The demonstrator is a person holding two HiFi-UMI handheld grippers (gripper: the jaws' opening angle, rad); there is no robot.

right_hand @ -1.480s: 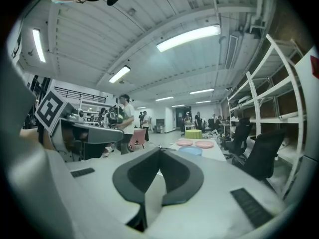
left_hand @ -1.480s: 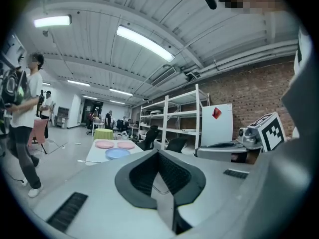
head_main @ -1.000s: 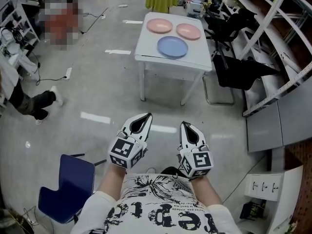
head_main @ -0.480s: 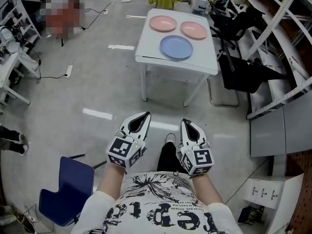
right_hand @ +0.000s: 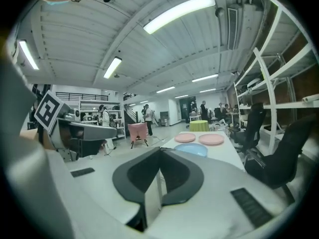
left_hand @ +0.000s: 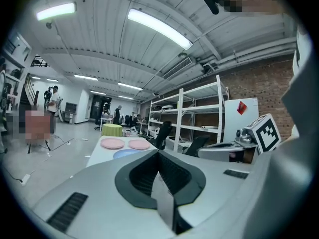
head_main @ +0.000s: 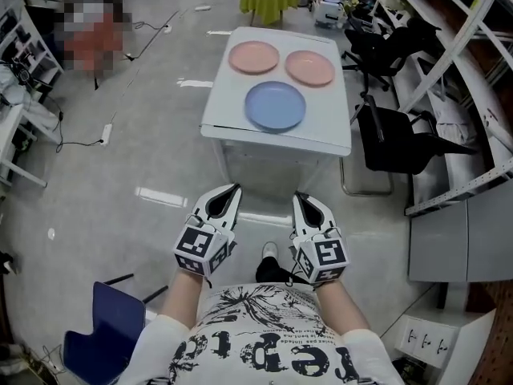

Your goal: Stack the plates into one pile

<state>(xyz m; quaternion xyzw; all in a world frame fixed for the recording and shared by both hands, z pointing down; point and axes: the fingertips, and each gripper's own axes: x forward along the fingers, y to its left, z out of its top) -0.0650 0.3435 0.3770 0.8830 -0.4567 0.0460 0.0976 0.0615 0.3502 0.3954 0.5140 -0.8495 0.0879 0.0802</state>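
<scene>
Holding the left gripper and right gripper low at bottom centre, fingers pressed together on nothing, the person seems merely on approach, since the blue plate, left pink plate and right pink plate lie apart, unstacked, on the tabletop at upper centre.

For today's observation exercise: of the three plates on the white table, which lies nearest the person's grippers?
The blue plate: the only blue one, set nearer than the left pink plate and the right pink plate behind it.
</scene>
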